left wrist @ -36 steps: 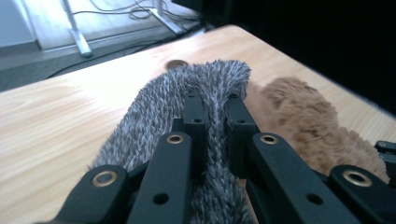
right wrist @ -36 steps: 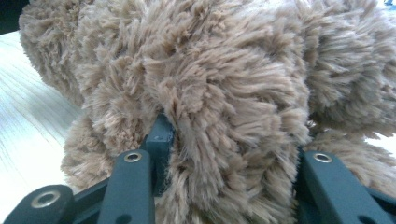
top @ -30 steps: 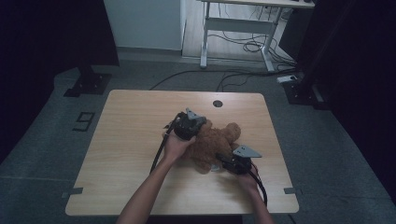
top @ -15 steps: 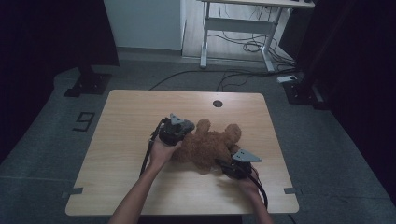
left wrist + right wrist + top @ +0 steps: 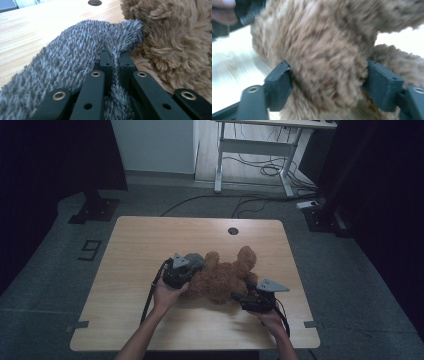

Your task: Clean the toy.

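A brown teddy bear lies on the wooden table, right of centre. My left gripper is at the bear's left end, shut on a grey fuzzy fabric piece that lies against the brown plush; the fabric is pinched between the left gripper's two jaws. My right gripper is at the bear's near right side. Its jaws press on both sides of a thick plush limb of the bear, held by the right gripper.
A round cable hole sits near the table's far edge. Behind the table stand a white desk frame and floor cables. Black stand bases flank it. The other hand and gripper appear beyond the bear.
My left gripper has moved left and toward the person, carrying the grey fabric along the bear's left end. The right gripper has stayed almost still on the bear.
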Available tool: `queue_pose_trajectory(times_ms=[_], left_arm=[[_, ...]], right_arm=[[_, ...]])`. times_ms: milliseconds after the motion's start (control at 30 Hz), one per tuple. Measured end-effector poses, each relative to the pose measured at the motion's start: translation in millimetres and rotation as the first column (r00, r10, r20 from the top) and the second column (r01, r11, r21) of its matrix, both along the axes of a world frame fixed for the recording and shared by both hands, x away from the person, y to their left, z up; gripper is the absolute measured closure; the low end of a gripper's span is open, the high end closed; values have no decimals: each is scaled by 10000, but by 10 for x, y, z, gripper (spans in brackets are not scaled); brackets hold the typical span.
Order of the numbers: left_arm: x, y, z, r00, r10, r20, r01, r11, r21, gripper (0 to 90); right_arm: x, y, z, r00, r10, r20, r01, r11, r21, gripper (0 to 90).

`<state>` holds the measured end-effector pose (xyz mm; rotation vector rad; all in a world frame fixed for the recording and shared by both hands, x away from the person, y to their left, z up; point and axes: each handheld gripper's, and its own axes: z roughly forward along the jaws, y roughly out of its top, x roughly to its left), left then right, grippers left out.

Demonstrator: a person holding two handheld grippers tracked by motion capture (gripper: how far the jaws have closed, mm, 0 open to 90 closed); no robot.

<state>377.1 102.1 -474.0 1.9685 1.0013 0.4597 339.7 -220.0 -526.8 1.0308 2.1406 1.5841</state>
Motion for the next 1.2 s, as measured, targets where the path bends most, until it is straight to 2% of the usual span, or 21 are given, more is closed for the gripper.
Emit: queue_pose_trajectory(times_ms=[100,200,300,467,633,700,800,867,967,1033,1067,1100,1133,1200], left_arm=[[-98,42,-20,9999,-101,104,103,9997,-200,843],[-195,78,-41,9996,-152,230,159,9995,-288,843],[-261,134,-62,9997,-150,179,160,9983,-569,842],[-343,204,-67,9994,-332,-42,326,9943,-1016,840],[-427,169,80,9978,-619,-228,593,9933,-990,832],[-447,112,196,9969,-787,-91,775,9924,-951,832],[-488,-58,412,9921,-1207,348,1237,9871,-1017,833],[-533,-228,559,9838,-1657,683,1722,9795,-1047,834],[-618,-517,740,9663,-2313,1126,2427,9649,-1006,832],[-647,-674,803,9567,-2642,1223,2766,9558,-995,829],[-644,-728,809,9544,-2756,1146,2879,9514,-1097,827],[-628,-762,799,9536,-2817,1066,2930,9496,-1115,826],[-605,-776,772,9560,-2763,986,2859,9528,-1022,825],[-515,-728,668,9663,-2499,623,2549,9625,-933,823]], right_arm=[[27,-6,67,9999,151,-58,-149,9991,401,193],[80,77,86,9992,354,-196,-348,9990,268,141],[104,176,60,9974,639,-318,-631,9976,281,150],[3,254,-23,9974,682,-230,-693,9963,-506,342],[-83,243,-101,9980,633,55,-623,9916,-1134,442],[-89,246,-118,9979,630,170,-605,9907,-1216,462],[-82,263,-139,9979,586,263,-550,9909,-1228,469],[-76,259,-138,9981,573,246,-538,9908,-1238,469],[-68,244,-142,9982,572,190,-545,9913,-1196,469],[-67,233,-145,9983,561,140,-541,9917,-1163,469],[-65,225,-146,9983,565,127,-546,9917,-1165,469],[-62,216,-147,9985,550,75,-538,9922,-1129,469],[-57,206,-151,9984,560,55,-550,9925,-1094,469],[-48,190,-157,9984,569,16,-564,9929,-1044,468]])
